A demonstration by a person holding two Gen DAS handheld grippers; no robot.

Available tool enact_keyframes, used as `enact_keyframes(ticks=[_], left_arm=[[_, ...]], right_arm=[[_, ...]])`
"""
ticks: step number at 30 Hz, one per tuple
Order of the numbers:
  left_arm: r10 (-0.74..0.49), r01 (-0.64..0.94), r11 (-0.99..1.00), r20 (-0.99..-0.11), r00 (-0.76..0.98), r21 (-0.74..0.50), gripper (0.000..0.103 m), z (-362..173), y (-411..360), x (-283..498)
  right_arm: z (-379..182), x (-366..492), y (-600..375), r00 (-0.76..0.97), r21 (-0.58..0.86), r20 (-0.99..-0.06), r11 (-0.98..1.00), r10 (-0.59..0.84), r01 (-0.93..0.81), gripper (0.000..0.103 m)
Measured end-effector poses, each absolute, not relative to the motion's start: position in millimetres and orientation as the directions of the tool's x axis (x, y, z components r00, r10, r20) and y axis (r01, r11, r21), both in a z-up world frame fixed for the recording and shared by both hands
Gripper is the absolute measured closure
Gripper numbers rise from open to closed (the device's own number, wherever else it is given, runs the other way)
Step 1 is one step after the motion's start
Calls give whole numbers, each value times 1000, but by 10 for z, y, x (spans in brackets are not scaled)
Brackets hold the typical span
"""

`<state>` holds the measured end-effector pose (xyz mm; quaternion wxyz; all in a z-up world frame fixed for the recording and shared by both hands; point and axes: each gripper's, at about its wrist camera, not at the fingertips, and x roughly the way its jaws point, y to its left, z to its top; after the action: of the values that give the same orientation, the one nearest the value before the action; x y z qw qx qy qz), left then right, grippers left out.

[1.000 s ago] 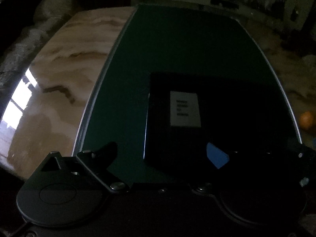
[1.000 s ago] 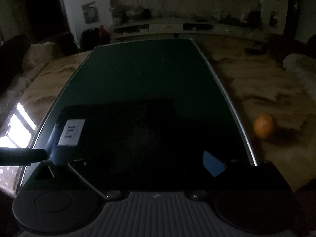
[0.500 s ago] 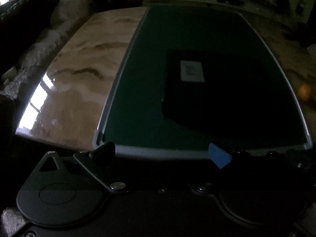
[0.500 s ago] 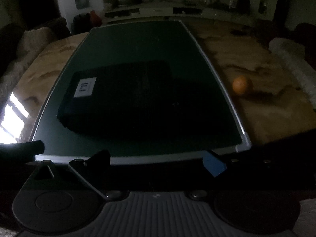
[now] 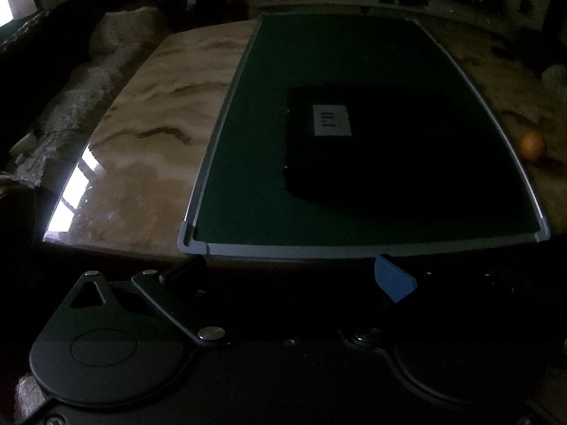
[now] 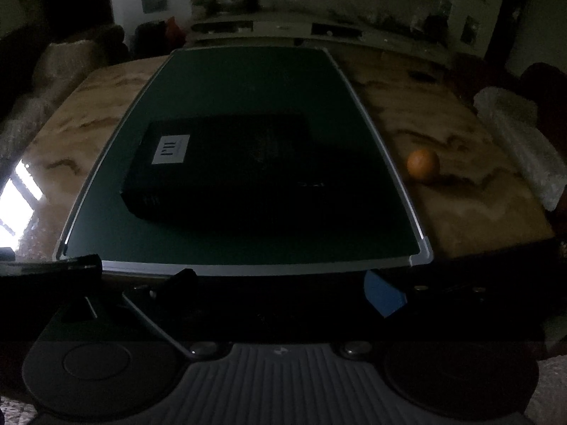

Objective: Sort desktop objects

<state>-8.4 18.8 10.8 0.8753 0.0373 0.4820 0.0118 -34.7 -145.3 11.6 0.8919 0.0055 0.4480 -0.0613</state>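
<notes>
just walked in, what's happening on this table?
Nobody is holding anything at this moment. Both handheld grippers, left gripper and right gripper, hang open at the near edge of the marble table, short of the green board. A black box with a white label lies flat on the board. An orange sits on the bare tabletop to the right of the board, apart from it. The scene is dim, so the label text is unreadable.

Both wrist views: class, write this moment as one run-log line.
left tool: open, empty | right tool: open, empty | black box: on green board | orange: on table, right of board
</notes>
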Motion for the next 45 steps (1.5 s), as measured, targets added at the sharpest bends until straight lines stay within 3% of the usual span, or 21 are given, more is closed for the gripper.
enact_keyframes(ticks=[45], left_arm=[[80,-35,997,-844,530,73,0,87,297,-113]], right_arm=[[85,-195,-1374,556,-8,-828,994,-68,108,0]])
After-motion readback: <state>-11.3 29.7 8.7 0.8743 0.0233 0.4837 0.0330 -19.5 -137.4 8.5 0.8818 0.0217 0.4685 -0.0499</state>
